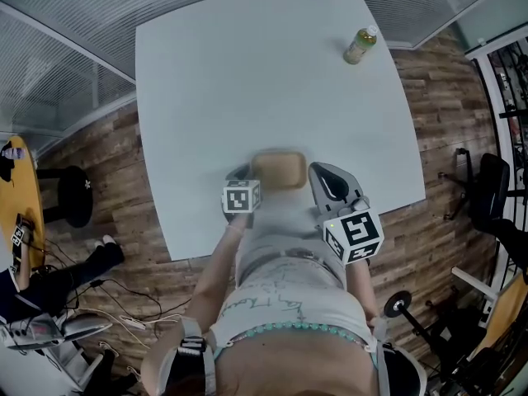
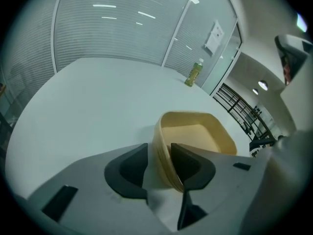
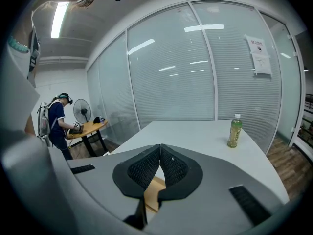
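Gripping the near wall of a tan, shallow, rounded-rectangle bowl [image 2: 195, 136], the left claw [image 2: 159, 160] has one jaw outside that wall and the other inside the bowl, closed down to the wall's thickness. From the head view, the left claw [image 1: 241, 174] meets the bowl [image 1: 279, 170] at its left end, close to the near edge of the pale counter [image 1: 247, 81]. Just beside the bowl's right end sits the right claw [image 1: 318, 172]. In its own view the right claw [image 3: 160, 165] has its ribbed jaws pressed together at the tips with nothing between them; a strip of the bowl [image 3: 155, 192] shows just below it. Well beyond both claws, toward the counter's far right corner, stands an upright green bottle [image 1: 360, 45] with a white cap. Further left of the right claw, off the counter, a person [image 3: 56, 124] stands by a small wooden table [image 3: 90, 127] and a fan [image 3: 83, 112].
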